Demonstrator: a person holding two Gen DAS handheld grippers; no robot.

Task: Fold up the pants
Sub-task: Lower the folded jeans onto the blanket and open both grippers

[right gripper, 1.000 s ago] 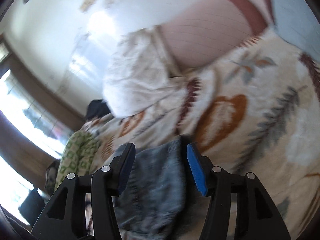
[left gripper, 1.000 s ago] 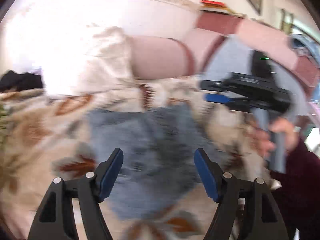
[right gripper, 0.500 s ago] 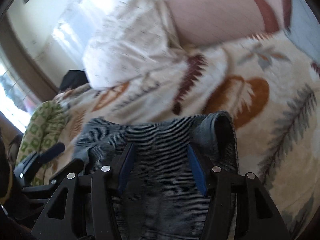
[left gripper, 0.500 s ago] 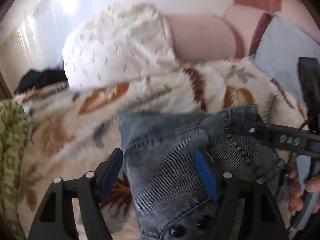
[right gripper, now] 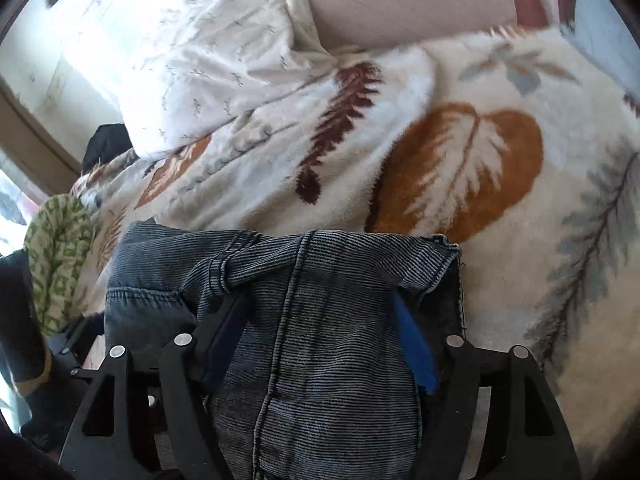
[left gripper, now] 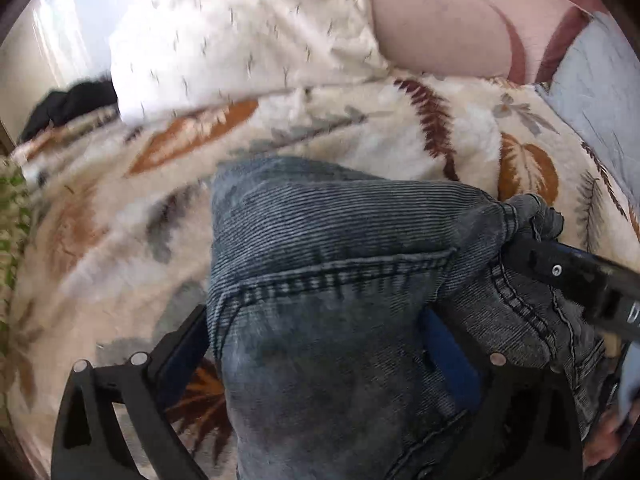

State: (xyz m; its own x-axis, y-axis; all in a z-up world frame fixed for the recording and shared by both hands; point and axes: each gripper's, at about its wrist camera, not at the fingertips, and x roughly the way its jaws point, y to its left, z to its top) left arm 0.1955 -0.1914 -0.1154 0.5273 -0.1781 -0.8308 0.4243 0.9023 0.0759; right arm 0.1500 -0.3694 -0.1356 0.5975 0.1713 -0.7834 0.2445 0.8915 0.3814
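On the blanket: the pants [left gripper: 332,280], dark ribbed denim, lie folded over on the leaf-print blanket [left gripper: 360,140] of the bed, near its middle, short of the white pillow [left gripper: 240,28].
Fold edge: the doubled-over rounded edge faces the pillow, which suggests one half has been laid over the other; that is a judgement from how the layers sit.
Left gripper [left gripper: 320,344]: jaws have just been opening and stand spread wide, with cloth draped between them; the left pad is clear of the denim and the right one partly hidden behind it, so it reads as letting go after setting the cloth down.
Right gripper [right gripper: 320,328]: jaws have also just been opening; the denim and its long seam lie between them, covering part of both pads, and no pinch shows.
Why both sit low over the pants: each one seems to have carried a corner of the same end, so the fold lands straight.
Beyond the pants: a pink cushion [right gripper: 400,0] stands behind the pillow, a green-patterned cloth [right gripper: 56,248] lies at the pants' left side, and a dark garment [left gripper: 68,104] lies past it.
Next need: judging by the bunched corner beside the right gripper in the left view, smoothing may be wanted.
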